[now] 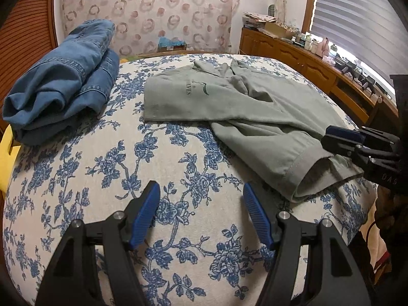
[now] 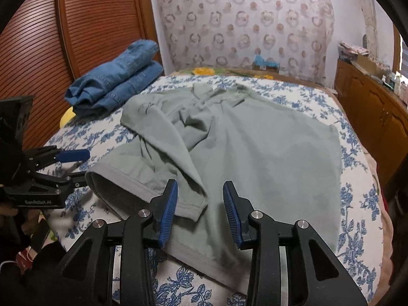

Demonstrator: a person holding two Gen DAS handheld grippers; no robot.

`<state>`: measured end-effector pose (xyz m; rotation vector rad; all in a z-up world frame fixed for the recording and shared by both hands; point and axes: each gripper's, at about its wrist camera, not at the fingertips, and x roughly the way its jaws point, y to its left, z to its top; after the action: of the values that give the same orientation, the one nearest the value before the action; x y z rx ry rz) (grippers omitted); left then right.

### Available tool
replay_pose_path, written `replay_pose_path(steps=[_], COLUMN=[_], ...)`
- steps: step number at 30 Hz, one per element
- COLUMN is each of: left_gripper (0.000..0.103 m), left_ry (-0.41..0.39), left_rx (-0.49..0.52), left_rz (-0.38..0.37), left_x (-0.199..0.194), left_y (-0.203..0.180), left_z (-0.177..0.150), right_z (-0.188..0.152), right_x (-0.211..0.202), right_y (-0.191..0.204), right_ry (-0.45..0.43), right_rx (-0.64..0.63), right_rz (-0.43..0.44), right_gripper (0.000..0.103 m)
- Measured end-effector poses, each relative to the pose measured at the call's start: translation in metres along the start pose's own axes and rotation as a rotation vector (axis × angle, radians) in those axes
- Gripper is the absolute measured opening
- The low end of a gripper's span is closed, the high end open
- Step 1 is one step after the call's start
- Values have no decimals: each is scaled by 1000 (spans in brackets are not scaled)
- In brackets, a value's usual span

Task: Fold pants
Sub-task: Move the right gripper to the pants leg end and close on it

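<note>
Lying limp on the bed [image 2: 357, 191], the grey-green pants [image 2: 255, 153] suit hem pinches; both tools, left [image 1: 201, 214] and right [image 2: 200, 209], gape empty.

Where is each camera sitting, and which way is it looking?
Left wrist: sits on the left gripper, looking down along its blue-padded fingers at the flowered bedspread; the right gripper pokes in at the side.
Right wrist: sits on the right gripper, looking across the grey-green pants; the left gripper shows at the left edge.
Both share: pants, folded jeans, bedspread, patterned curtain.
</note>
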<state>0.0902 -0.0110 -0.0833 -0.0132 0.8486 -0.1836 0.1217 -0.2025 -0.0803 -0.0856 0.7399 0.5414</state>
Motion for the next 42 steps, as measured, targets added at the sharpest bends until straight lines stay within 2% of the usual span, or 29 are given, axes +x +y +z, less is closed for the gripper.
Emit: replay_pose_path(steps=[4,9,10,11,14,17,22,28,32,36,37,40,42], left_gripper=[67,67,67,67,67,67,67,67,67,67,67,67,67], left_ry=[-11,-19,-18,-15,-1,8,-16,-63,-65,-53,-43,-10,13], left_rx=[24,25,23,20,1,-9,-20,-33,-30,-17,-7,23,31], left_rz=[19,24,22,17,-5,-11,-60,-72,-79,-79,-72,-45,-34], left_x=[0,-1,-1,-1,-2,-2,-9,-21,-17,-10,-7,0,5], left_y=[-5,-6,-6,-6,-4,-2,-3,-8,-14,-21,-22,-26,-25], left_z=[-3,-5,-5,-5,-4,-2,3,17,24,25,24,19,14], right_z=[0,2,3,3,5,7,14,21,22,17,16,13,12], right_x=[5,15,16,17,15,6,-16,-39,-38,-24,-20,-11,-5], right_y=[3,6,6,6,5,3,0,-6,-15,-17,-18,-17,-15], right_ry=[17,45,51,53,29,-14,-90,-158,-144,-107,-93,-64,-41], right_rx=[-21,-39,-38,-37,-32,-19,-14,-20,7,11,12,13,5], right_rz=[22,17,13,16,18,17,0,-15,17,6,12,15,36], right_gripper=[37,20,12,10,3,0,0,0,0,0,1,21,22])
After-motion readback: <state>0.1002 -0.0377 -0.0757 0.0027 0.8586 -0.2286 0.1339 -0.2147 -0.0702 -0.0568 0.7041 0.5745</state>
